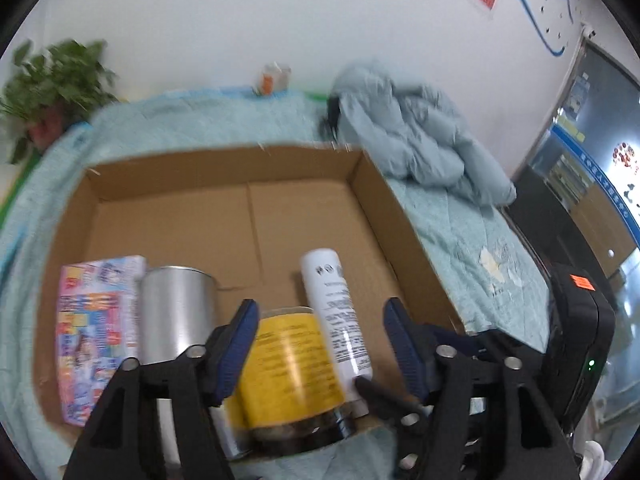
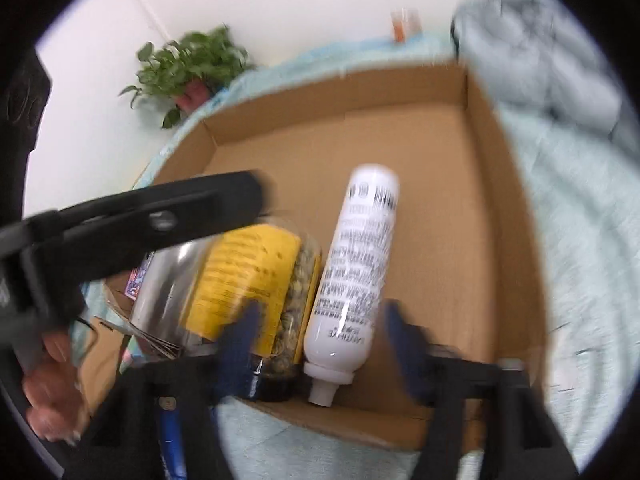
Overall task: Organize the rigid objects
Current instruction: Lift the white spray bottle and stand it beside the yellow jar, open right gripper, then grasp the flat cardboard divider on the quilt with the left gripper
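An open cardboard box (image 1: 304, 168) lies on a light blue bedspread. In it lie a colourful carton (image 1: 96, 332), a steel cup (image 1: 176, 316), a yellow-labelled jar (image 1: 292, 364) and a white bottle (image 1: 340, 316), side by side at the near wall. My left gripper (image 1: 320, 344) is open above the jar, holding nothing. In the right wrist view my right gripper (image 2: 320, 344) is open, its fingers either side of the white bottle (image 2: 356, 264) near its neck. The jar (image 2: 256, 280) lies left of the bottle. The left gripper's black body (image 2: 152, 220) crosses above the cup (image 2: 168, 292).
A crumpled grey-blue jacket (image 1: 416, 132) lies on the bed beyond the box's right corner. A potted plant (image 1: 52, 84) stands at the far left. A small orange and white item (image 1: 272, 76) stands by the wall. A black device (image 1: 580, 340) is at the right.
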A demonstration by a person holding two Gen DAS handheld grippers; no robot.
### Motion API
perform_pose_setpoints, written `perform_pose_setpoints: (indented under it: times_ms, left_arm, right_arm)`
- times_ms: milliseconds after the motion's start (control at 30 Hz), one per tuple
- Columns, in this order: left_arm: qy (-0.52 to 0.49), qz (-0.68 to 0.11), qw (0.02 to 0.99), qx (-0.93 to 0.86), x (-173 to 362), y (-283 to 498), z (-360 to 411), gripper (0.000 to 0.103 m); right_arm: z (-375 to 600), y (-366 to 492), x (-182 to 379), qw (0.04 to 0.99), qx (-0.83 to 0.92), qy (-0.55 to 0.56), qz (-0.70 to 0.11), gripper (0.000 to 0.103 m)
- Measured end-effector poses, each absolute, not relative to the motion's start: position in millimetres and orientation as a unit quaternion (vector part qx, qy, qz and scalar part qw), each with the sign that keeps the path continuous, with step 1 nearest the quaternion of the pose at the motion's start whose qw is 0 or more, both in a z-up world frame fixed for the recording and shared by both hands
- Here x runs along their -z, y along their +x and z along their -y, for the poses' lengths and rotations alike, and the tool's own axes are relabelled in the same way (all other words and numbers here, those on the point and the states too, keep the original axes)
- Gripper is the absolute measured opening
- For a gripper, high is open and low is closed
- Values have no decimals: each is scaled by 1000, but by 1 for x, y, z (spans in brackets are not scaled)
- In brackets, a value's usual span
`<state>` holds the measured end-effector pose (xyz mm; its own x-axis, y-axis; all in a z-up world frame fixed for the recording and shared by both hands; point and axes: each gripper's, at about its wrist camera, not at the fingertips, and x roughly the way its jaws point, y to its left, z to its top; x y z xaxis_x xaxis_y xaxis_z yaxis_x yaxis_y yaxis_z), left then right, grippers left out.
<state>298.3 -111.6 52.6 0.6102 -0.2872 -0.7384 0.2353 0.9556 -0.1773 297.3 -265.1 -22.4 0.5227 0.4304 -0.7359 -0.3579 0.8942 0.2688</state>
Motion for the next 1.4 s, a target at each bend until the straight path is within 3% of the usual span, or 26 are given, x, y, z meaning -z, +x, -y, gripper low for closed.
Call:
perform_pose_setpoints:
  times_ms: [67, 167, 467, 733, 800, 867, 900, 933, 967, 1000, 1333, 1400]
  left_arm:
    - [-22, -348, 931, 112, -80, 261, 95, 103]
    - [2, -271, 959, 84, -107, 216, 80, 102]
    - [28, -235, 971, 35, -128, 109, 45, 102]
    - [24, -269, 963, 24, -104, 31, 19, 101]
    - [7, -287, 957, 35, -92, 16, 10, 78]
    - [-24, -315, 948, 47, -79, 7, -2, 72]
    - [-47, -323, 944, 47, -71, 2, -11, 76]
    - [-58, -328, 942, 42, -67, -2, -17, 80]
    - [-70, -336, 939, 30, -60, -9, -28, 93]
    - [-75, -341, 937, 21, -56, -12, -36, 98]
    - [-139, -447, 883, -27, 26, -33, -112, 100]
    - [-176, -484, 857, -10, 50, -34, -121, 96]
  right_arm:
    - [270, 279, 11, 893, -199, 20, -403, 87]
    - [275, 251, 0, 911, -175, 10, -374, 88]
    - [261, 186, -12, 924, -156, -15, -349, 88]
    - [255, 141, -14, 923, -175, -7, -342, 85]
    - [248, 128, -13, 919, -195, -9, -341, 75]
    - [243, 115, -12, 909, -238, 2, -343, 75]
    - [241, 110, -11, 902, -258, 8, -348, 76]
    - [238, 107, -11, 895, -271, 10, -353, 84]
    - [234, 103, -9, 889, -287, 7, -357, 88]
    - [228, 97, -7, 882, -304, 1, -359, 88]
    - [160, 45, 23, 785, -459, -28, -415, 89]
    - [148, 40, 31, 765, -477, -20, -433, 89]
